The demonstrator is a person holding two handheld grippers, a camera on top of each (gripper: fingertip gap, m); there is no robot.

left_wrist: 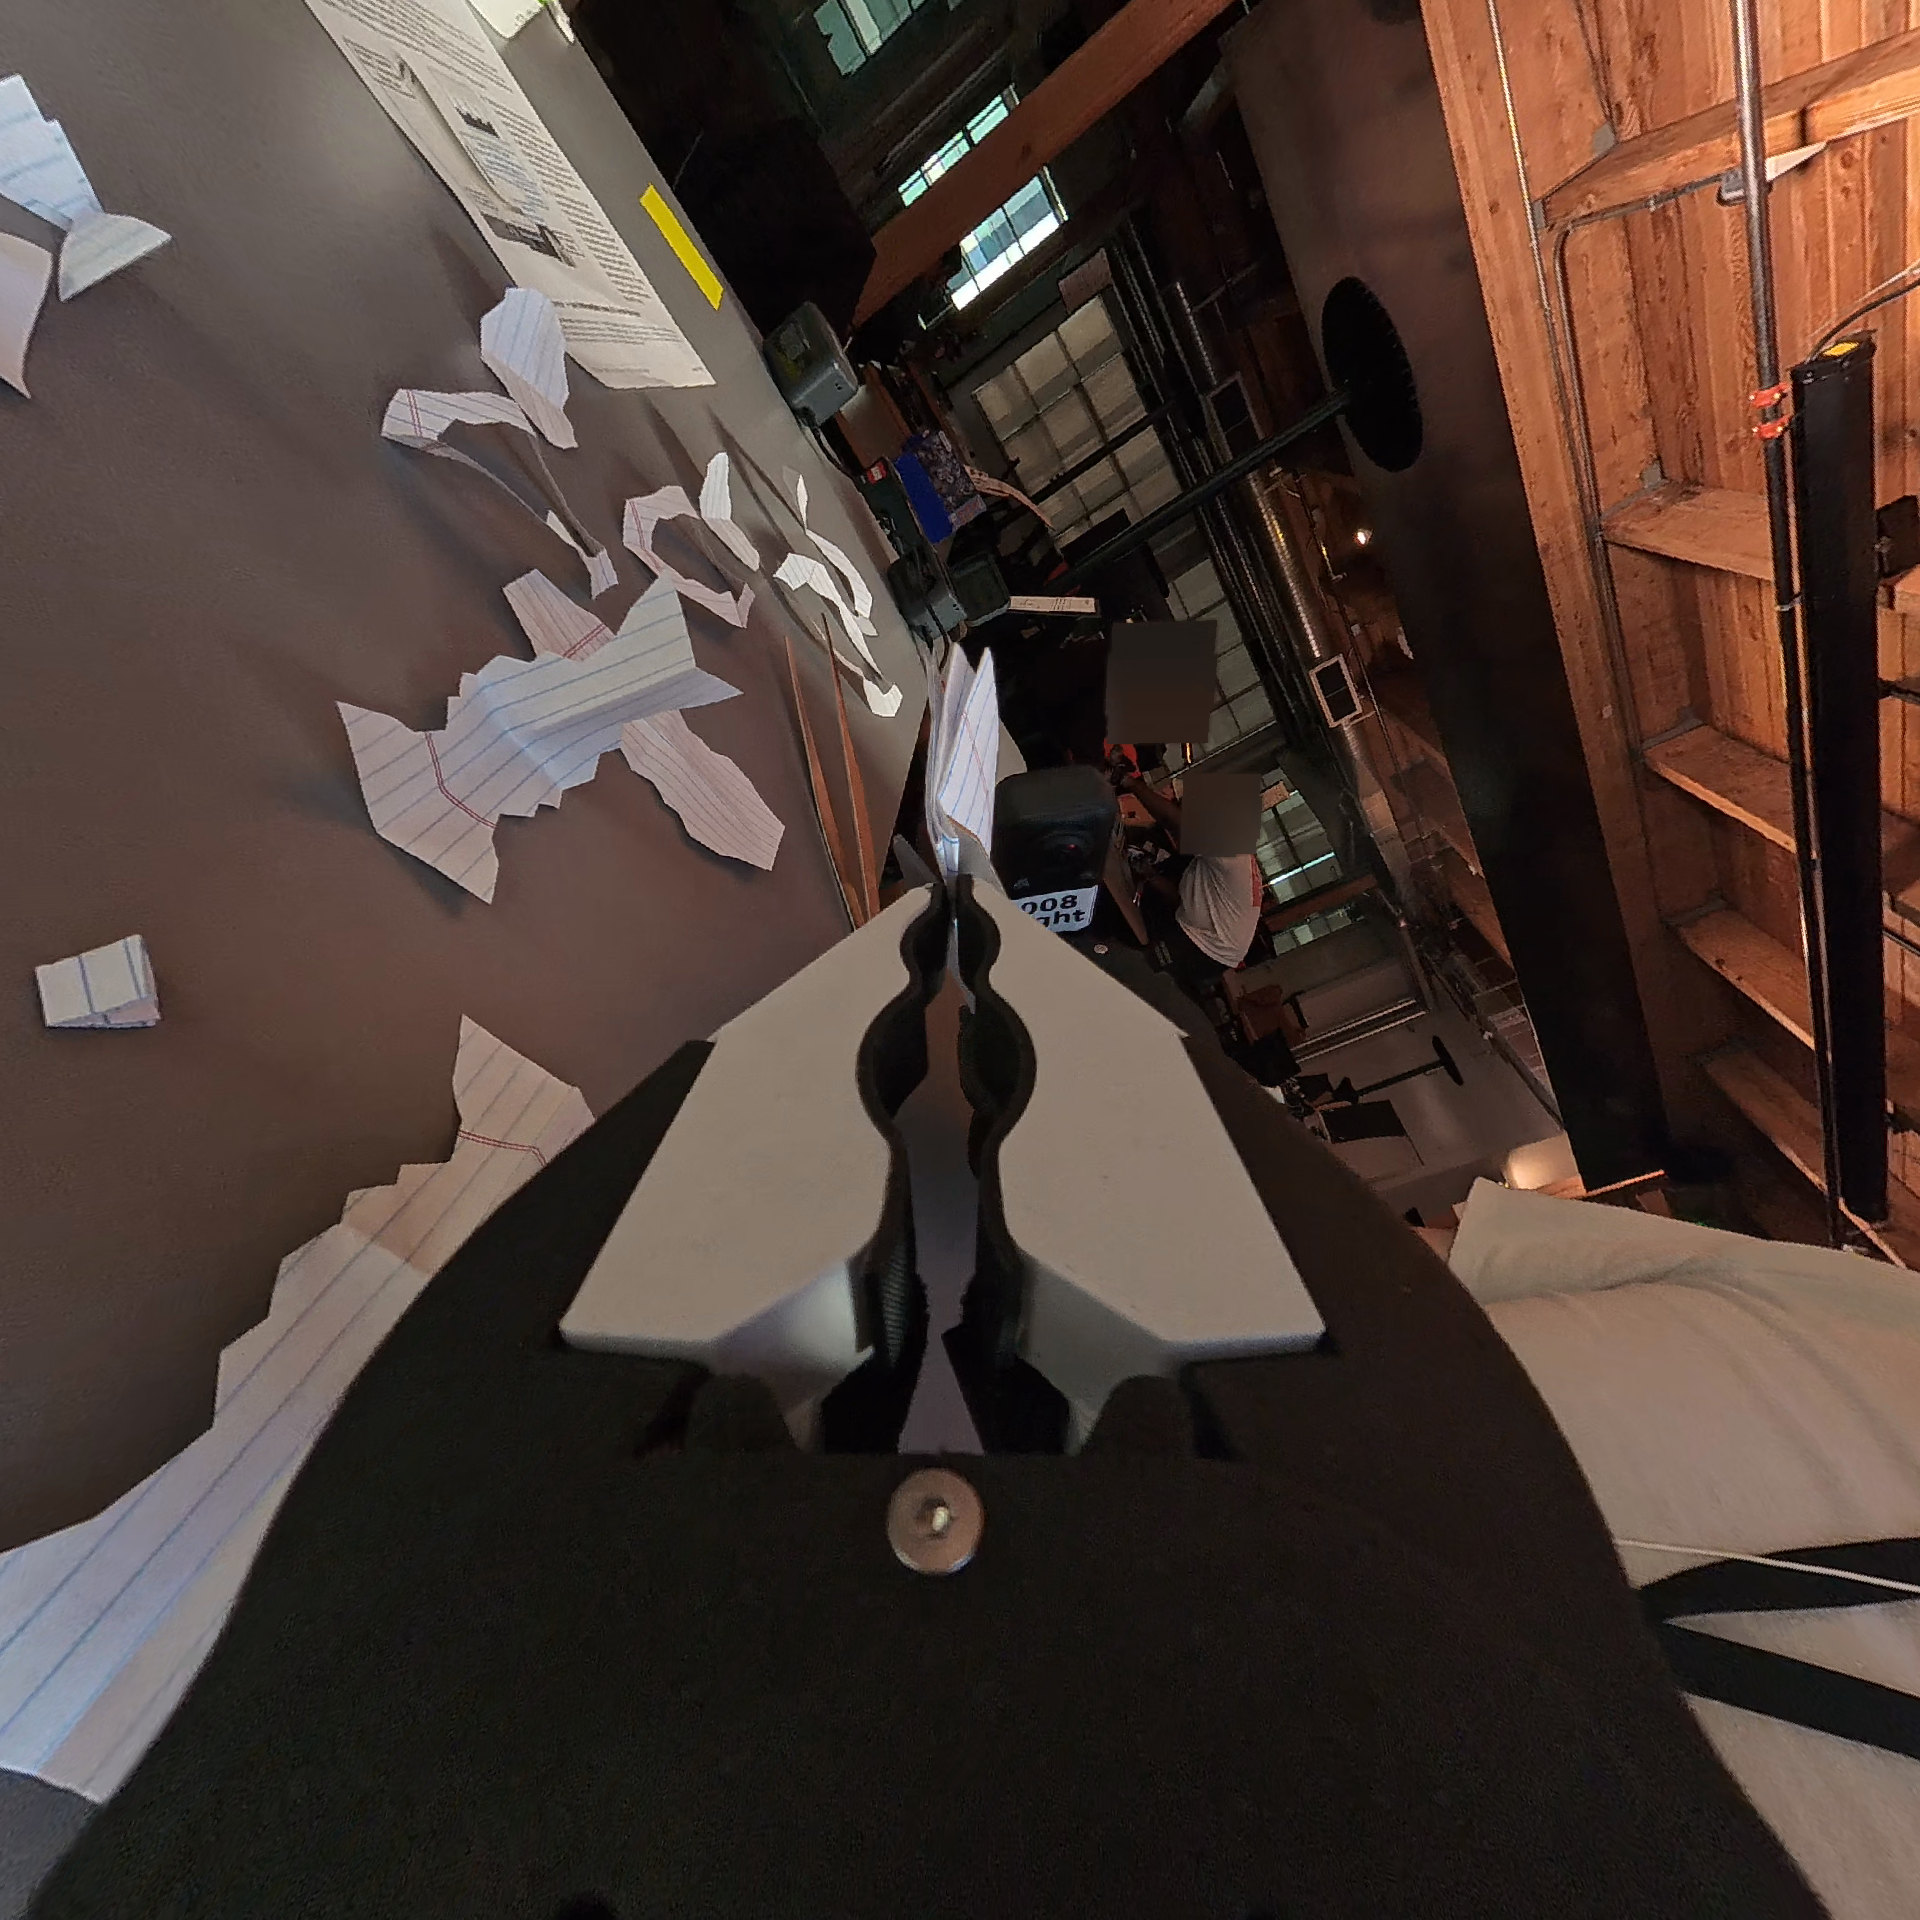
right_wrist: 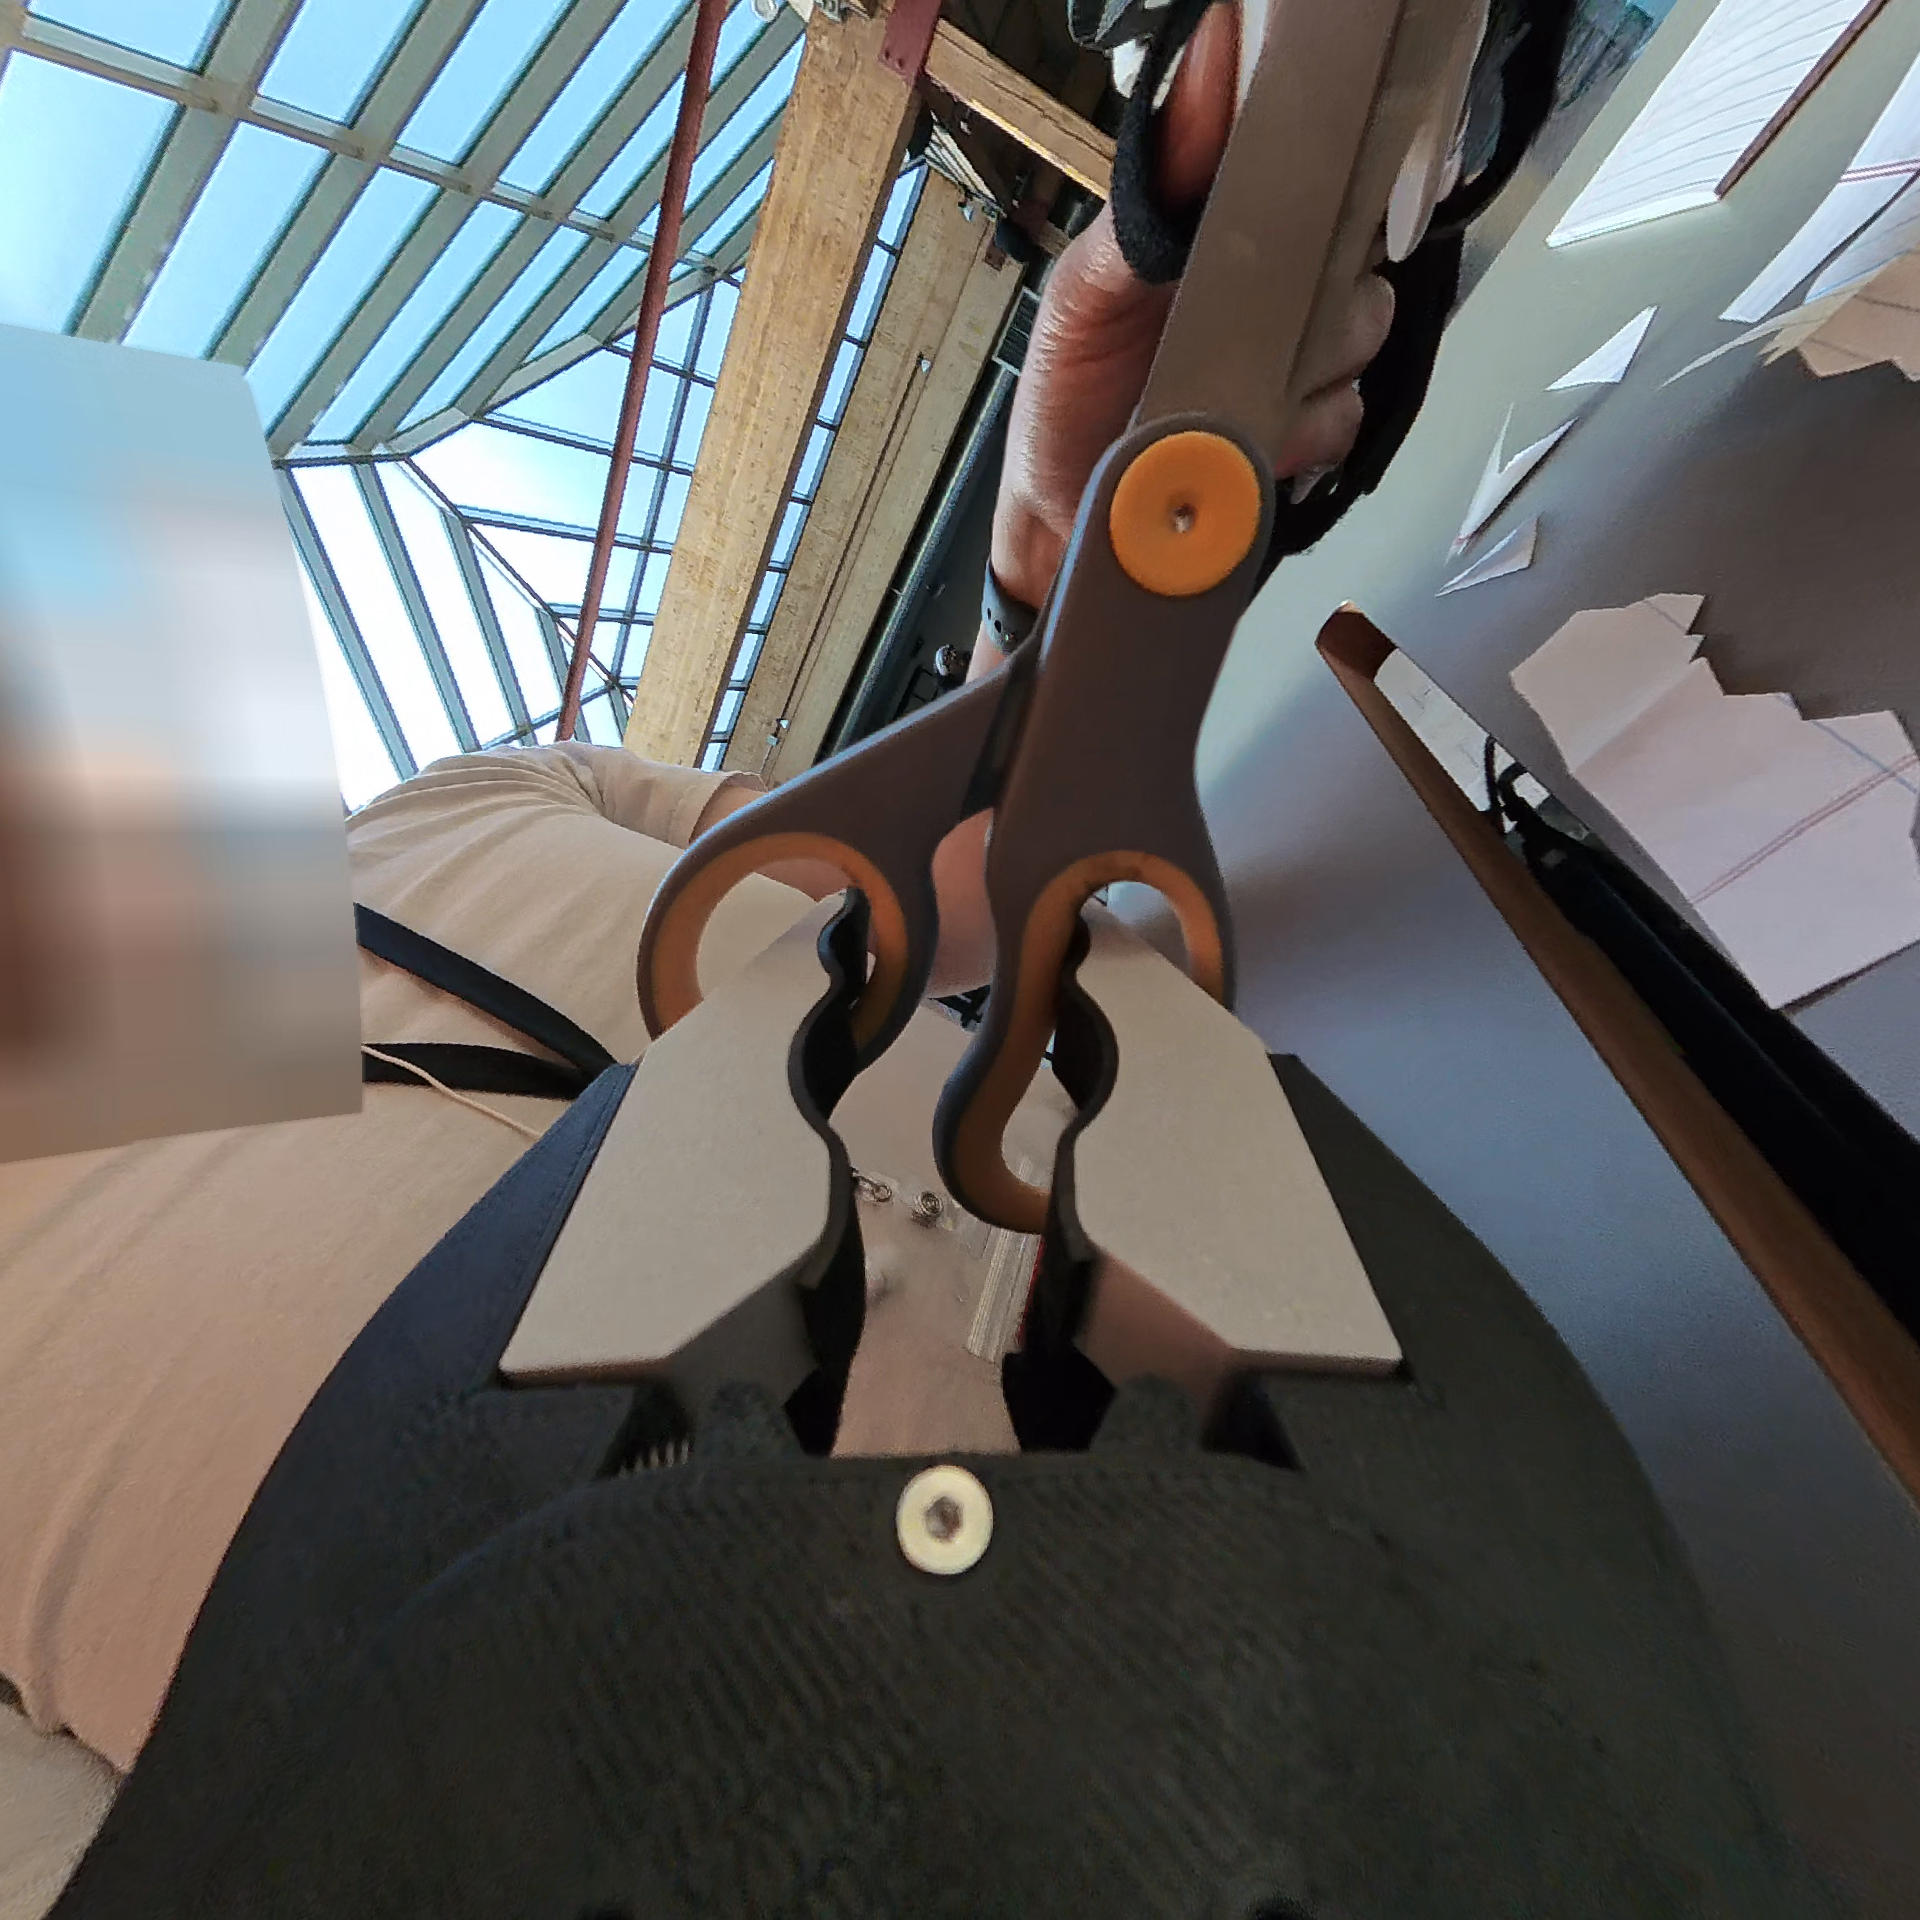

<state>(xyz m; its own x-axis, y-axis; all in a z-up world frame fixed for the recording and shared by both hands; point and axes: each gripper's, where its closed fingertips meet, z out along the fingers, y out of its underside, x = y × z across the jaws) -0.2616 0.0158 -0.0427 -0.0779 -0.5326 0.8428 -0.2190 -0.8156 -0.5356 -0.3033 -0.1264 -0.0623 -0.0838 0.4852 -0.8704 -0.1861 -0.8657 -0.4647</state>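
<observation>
My left gripper [left_wrist: 954, 894] is shut on a folded sheet of lined paper [left_wrist: 966, 758] and holds it on edge above the grey table [left_wrist: 208, 644]. My right gripper [right_wrist: 961, 940] holds grey scissors with orange-lined handles [right_wrist: 1091, 727]. One finger sits in each handle loop, and the fingers stand a little apart. The scissor blades [right_wrist: 1278, 208] point away toward a person's hand [right_wrist: 1081, 343] that grips the other gripper. In the left wrist view the right gripper's black camera body [left_wrist: 1049, 831] shows just behind the held paper.
Several cut scraps of lined paper [left_wrist: 561, 727] lie across the table, with a printed sheet [left_wrist: 520, 177] and a yellow strip [left_wrist: 681, 244] farther off. The table's wooden edge [right_wrist: 1558, 935] runs close on the right. A person's light shirt [right_wrist: 312, 1039] fills the left. Some 15 cm of space lies between my two pairs of fingers.
</observation>
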